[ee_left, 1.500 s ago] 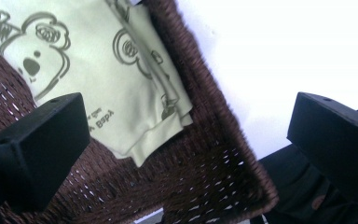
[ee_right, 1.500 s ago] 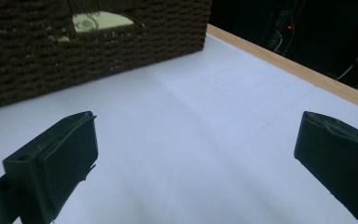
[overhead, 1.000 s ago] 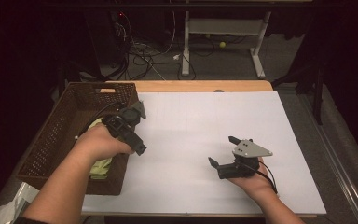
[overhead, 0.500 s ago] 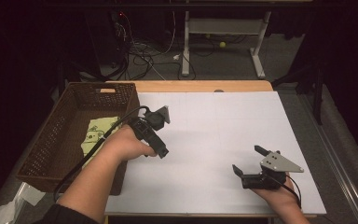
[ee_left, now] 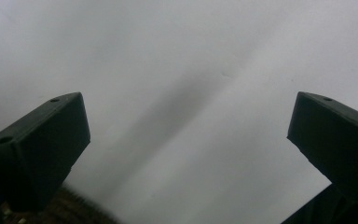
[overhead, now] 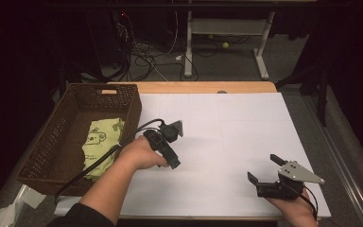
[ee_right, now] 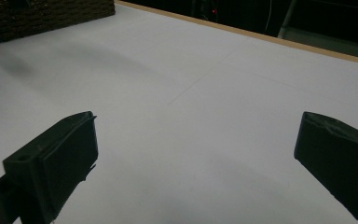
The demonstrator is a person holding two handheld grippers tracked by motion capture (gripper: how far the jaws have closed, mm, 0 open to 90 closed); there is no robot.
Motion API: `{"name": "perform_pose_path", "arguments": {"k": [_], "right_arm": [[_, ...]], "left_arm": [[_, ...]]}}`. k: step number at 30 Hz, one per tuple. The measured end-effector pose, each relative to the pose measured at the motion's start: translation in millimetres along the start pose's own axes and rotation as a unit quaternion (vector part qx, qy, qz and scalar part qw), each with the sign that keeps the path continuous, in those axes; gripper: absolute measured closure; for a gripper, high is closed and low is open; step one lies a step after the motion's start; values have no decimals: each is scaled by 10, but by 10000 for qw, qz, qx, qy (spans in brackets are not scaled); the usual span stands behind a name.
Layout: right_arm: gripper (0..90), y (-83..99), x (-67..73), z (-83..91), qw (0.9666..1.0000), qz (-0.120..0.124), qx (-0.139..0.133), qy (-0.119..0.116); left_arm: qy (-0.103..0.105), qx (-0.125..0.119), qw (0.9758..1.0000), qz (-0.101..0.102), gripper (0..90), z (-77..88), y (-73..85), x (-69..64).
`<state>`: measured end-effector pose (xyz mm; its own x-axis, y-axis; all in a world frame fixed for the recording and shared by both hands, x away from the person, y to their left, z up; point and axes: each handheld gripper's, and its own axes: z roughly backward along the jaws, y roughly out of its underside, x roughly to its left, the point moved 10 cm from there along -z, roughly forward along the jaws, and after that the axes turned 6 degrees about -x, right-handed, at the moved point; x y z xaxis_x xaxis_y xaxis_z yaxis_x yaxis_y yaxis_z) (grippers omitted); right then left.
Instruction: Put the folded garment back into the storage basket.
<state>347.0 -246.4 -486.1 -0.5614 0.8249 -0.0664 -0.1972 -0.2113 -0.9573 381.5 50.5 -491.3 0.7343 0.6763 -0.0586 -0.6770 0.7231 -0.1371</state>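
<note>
While the right gripper (overhead: 263,171) hovers empty, fingers wide, over the white worktop (overhead: 246,127), the left gripper (ee_left: 186,154), fingers likewise spread, sits beside the wicker basket (overhead: 42,156) holding a folded yellow-green cloth (overhead: 99,142), cables (overhead: 146,56) cluttering the dark floor beyond.

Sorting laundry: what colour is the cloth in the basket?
Light yellow-green cloth with a printed figure; high view.

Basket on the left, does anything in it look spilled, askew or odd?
Nothing stands out. The brown wicker basket sits upright at the table's left edge, and the yellow-green printed cloth lies folded inside, nothing spilled.
</note>
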Motion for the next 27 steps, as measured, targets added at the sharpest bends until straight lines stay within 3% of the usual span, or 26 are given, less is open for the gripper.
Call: {"name": "perform_pose_path", "arguments": {"k": [8,11,18,19,27], "right_arm": [[1,34,56,-28,9999,120,80,-28],[1,28,56,-30,9999,106,44,-47],[1,32,35,-21,10000,20,39,-32],[1,34,42,-26,10000,1,30,-69],[1,39,64,-31,9999,14,36,-146]], "left_arm": [[83,53,9999,-80,0,-320,14,-80],[-9,-59,10000,-43,0,-395,-9,-82],[-161,-293,9992,-217,0,-523,-12,-129],[-211,-379,9987,-259,0,-529,-21,-134],[20,-995,9949,-168,0,-569,-64,-207]]}}
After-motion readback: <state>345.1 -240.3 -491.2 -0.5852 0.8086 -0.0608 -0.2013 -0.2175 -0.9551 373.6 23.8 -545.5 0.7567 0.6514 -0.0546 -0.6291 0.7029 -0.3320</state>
